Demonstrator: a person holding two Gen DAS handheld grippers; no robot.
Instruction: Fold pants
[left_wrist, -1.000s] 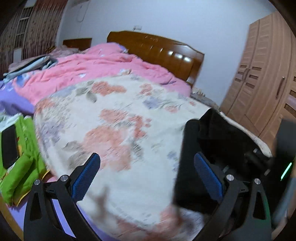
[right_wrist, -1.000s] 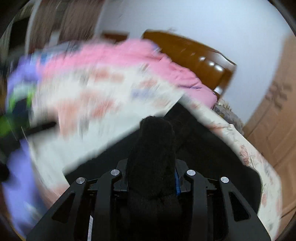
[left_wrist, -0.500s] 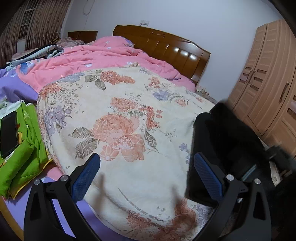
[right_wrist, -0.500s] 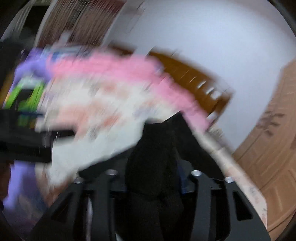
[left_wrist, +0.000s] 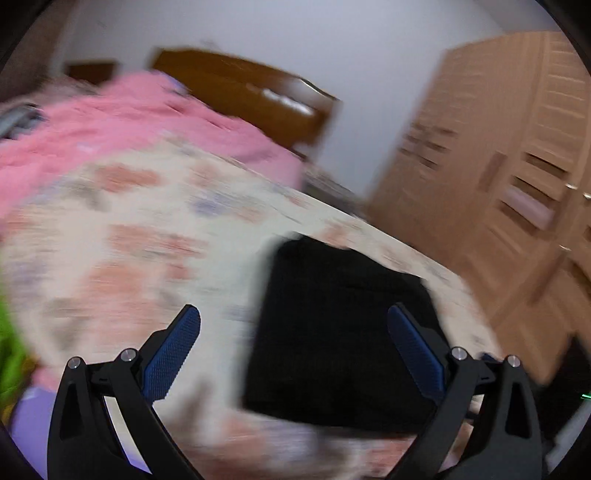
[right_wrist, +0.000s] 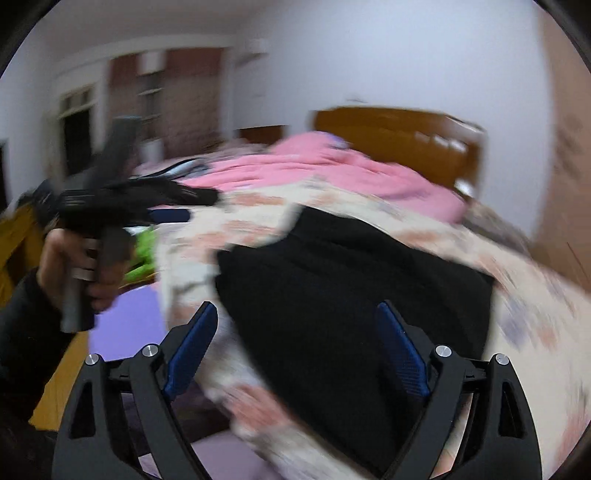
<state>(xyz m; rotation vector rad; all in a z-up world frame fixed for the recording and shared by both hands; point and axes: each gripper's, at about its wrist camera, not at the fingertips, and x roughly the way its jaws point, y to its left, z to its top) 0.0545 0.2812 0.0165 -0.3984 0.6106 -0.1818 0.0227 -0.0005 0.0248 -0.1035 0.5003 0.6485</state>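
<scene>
The black pants (left_wrist: 340, 332) lie folded into a squarish pile on the floral bedspread (left_wrist: 129, 240), towards the bed's right side. In the left wrist view my left gripper (left_wrist: 293, 321) hovers above the pile's near edge, open, holding nothing. From the right wrist view the same black pants (right_wrist: 351, 291) lie flat ahead of my right gripper (right_wrist: 295, 317). Its jaws are opening wide and the blue pads (right_wrist: 400, 350) press on nothing. The left gripper (right_wrist: 147, 206) also shows at the left there, held in a hand (right_wrist: 51, 258). Both views are blurred by motion.
A pink quilt (left_wrist: 122, 122) is heaped by the wooden headboard (left_wrist: 240, 88). A tall wooden wardrobe (left_wrist: 498, 166) stands to the right of the bed. Green cloth (left_wrist: 7, 354) and a purple sheet (right_wrist: 125, 317) lie at the bed's left.
My right gripper let go of the black cloth, opened and drew back from it. The pants now lie flat on the bedspread. My left gripper stayed open and swung right.
</scene>
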